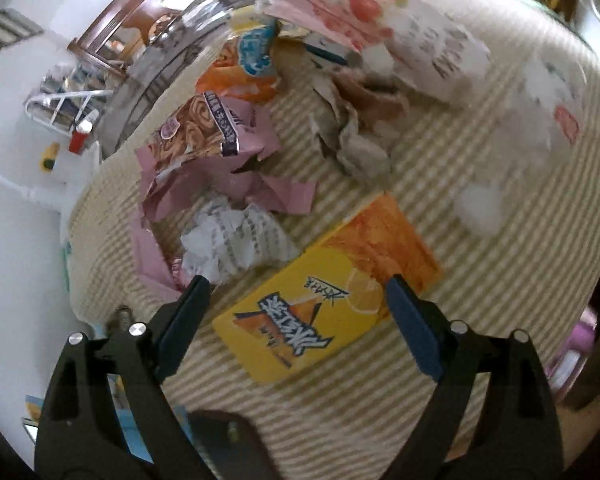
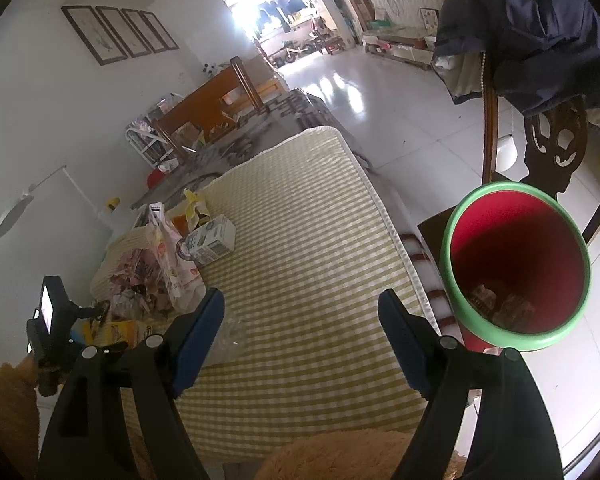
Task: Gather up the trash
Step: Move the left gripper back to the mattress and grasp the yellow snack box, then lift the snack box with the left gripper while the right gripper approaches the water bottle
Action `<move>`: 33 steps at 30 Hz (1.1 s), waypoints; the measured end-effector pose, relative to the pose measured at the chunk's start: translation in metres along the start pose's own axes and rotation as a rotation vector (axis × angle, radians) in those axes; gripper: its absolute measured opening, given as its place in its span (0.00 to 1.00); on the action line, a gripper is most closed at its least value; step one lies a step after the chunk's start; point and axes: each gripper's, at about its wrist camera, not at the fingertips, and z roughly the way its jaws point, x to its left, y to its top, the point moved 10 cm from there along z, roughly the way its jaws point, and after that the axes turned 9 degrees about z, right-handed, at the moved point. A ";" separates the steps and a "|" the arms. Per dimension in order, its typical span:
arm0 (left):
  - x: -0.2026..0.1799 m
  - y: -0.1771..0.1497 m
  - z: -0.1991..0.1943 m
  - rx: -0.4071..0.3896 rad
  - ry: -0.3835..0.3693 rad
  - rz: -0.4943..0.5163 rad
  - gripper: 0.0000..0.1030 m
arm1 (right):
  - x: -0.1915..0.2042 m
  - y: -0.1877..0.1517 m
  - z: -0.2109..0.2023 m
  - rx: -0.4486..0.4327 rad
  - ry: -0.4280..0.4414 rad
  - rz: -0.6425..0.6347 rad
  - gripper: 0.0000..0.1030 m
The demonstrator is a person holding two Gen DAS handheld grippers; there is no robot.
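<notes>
— Right gripper [image 2: 300, 312] hangs over the checked mat [image 2: 300, 248], jaws spread wide, nothing between them.

— And the bin?

— Red bin with a green rim [image 2: 452, 280] just off the mat's right edge, scraps at its bottom. Trash pile [image 2: 156, 280] and a milk carton [image 2: 214, 242] lie far left.

The far corner of the striped mat [image 1: 480, 152] dissolves into motion blur, so the pink floral bag [image 1: 380, 20] and the white scraps [image 1: 536, 92] there lose their outlines. In the right wrist view, the litter at the bottom of the red bin [image 2: 516, 264] sits in shadow, unidentifiable. The clear wrapper [image 2: 228, 340] is half hidden behind the left finger [image 2: 198, 340].
</notes>
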 end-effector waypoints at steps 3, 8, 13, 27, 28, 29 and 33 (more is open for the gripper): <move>-0.001 0.008 0.000 -0.014 -0.016 0.008 0.85 | -0.001 0.000 0.001 0.005 0.007 0.005 0.75; -0.014 0.005 -0.003 0.024 -0.021 0.131 0.85 | -0.003 -0.001 0.002 0.019 0.023 0.021 0.75; -0.026 -0.007 -0.001 0.056 -0.057 0.147 0.96 | -0.002 -0.001 0.003 0.022 0.032 0.031 0.74; -0.053 -0.022 0.013 0.112 -0.077 0.168 0.77 | -0.001 -0.004 0.008 0.042 0.041 0.050 0.75; -0.053 -0.020 0.012 0.102 -0.088 0.154 0.77 | 0.000 -0.005 0.009 0.044 0.043 0.052 0.75; -0.052 -0.017 0.010 0.088 -0.103 0.125 0.75 | 0.000 -0.005 0.009 0.044 0.044 0.052 0.75; -0.029 0.008 0.001 0.016 -0.145 -0.041 0.70 | -0.001 -0.006 0.010 0.050 0.050 0.058 0.75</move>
